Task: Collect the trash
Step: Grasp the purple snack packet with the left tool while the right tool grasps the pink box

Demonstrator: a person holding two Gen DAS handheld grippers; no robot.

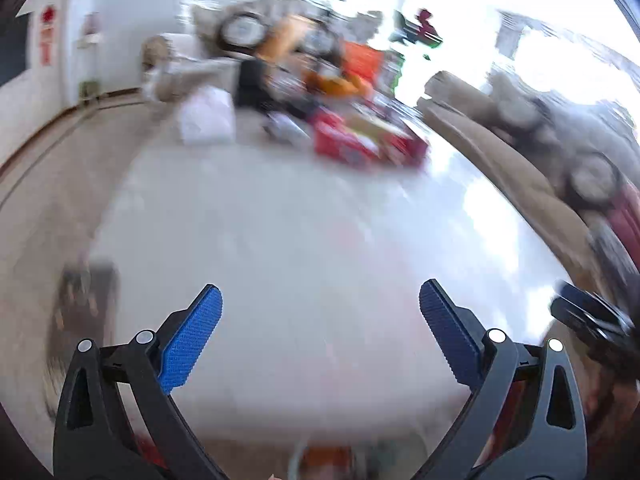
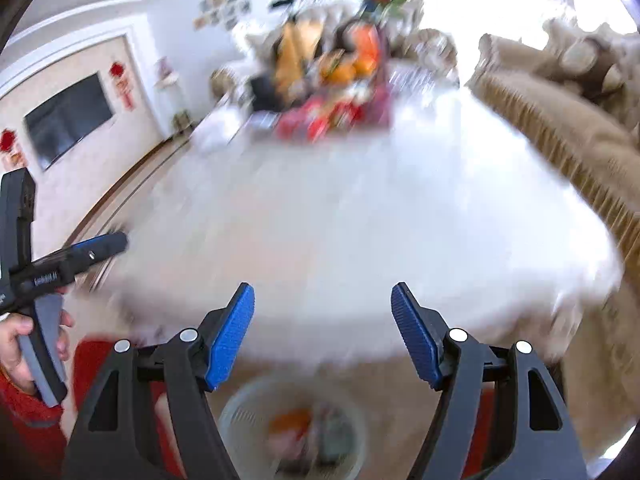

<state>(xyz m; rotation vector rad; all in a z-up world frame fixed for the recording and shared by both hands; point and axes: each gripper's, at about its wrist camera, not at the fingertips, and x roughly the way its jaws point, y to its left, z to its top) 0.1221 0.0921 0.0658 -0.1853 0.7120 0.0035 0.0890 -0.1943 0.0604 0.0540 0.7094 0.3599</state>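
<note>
We are looking across a white table (image 1: 304,248) in both views, and motion blur is smearing almost everything on it. No brand, label or writing is coming through clearly enough to read; the red hangings (image 2: 122,84) on the wall are showing shapes only.

A tan sofa (image 2: 560,132) is running along the table's right side in both views. Only the right wrist view is showing the dark TV (image 2: 68,120) on the left wall. At the table's far end, a heap of red, orange and yellow packages (image 1: 360,136) is lying blurred, with a white bag (image 1: 206,114) just beside it.

Only the right wrist view is showing the pale bin (image 2: 292,428) on the floor below the table's near edge, holding blurred orange and grey trash (image 2: 292,420). The left view is catching just a sliver of it.

We are holding the right gripper (image 2: 322,312) above that bin, jaws spread wide and gripping nothing. The left gripper (image 1: 320,308) is also gaping wide over the table, empty; in the right view we are seeing its side, with our hand (image 2: 20,344) wrapped round the handle.
</note>
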